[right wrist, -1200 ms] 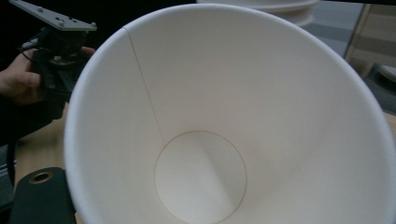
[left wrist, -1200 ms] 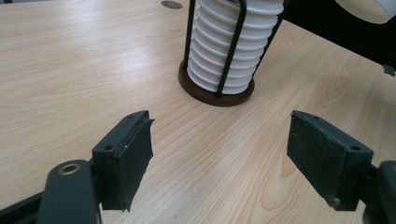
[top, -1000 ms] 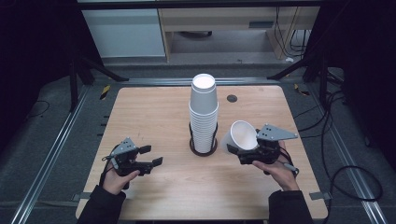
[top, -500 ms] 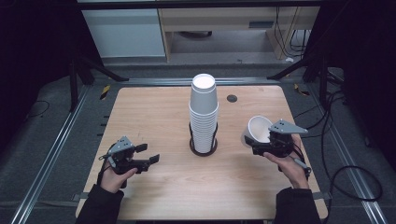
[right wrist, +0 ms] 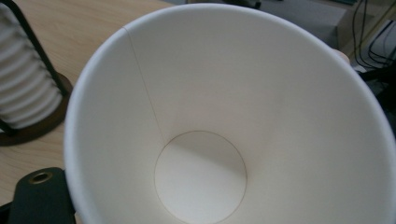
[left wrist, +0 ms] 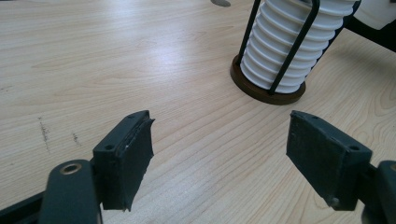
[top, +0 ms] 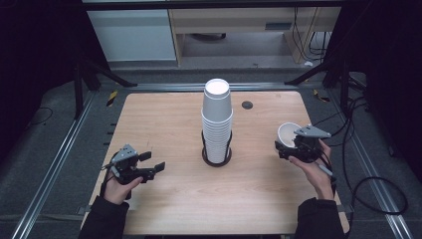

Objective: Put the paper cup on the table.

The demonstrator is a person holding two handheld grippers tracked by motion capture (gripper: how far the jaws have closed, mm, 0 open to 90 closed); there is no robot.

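the right gripper (top: 291, 148) is clamped on a single white paper cup (top: 288, 134), held off the worktop (top: 164, 114) near its right edge, well apart from the stack; in the right gripper view the cup's mouth faces the camera, so the inner seam and round base (right wrist: 201, 176) are plain to see, though the jaws' exact contact on the wall is hidden behind the cup. the left gripper (top: 144, 168) hovers low over the near-left of the worktop with its jaws spread wide and nothing between them, pointing toward the stack of cups (top: 217, 124). that stack stands upside down at the centre, nested inside a dark wire holder (top: 216, 158) with a round brown base. the cup looks very light and thin-walled, so it should crush or go oval under a hard squeeze; a gentle pinch across the wall, closer to the stiffer rolled rim or the base, seems safest. its smooth surface may slip if the grip is too light, and the nested cups probably cling to one another, so lifting one could drag its neighbour along.
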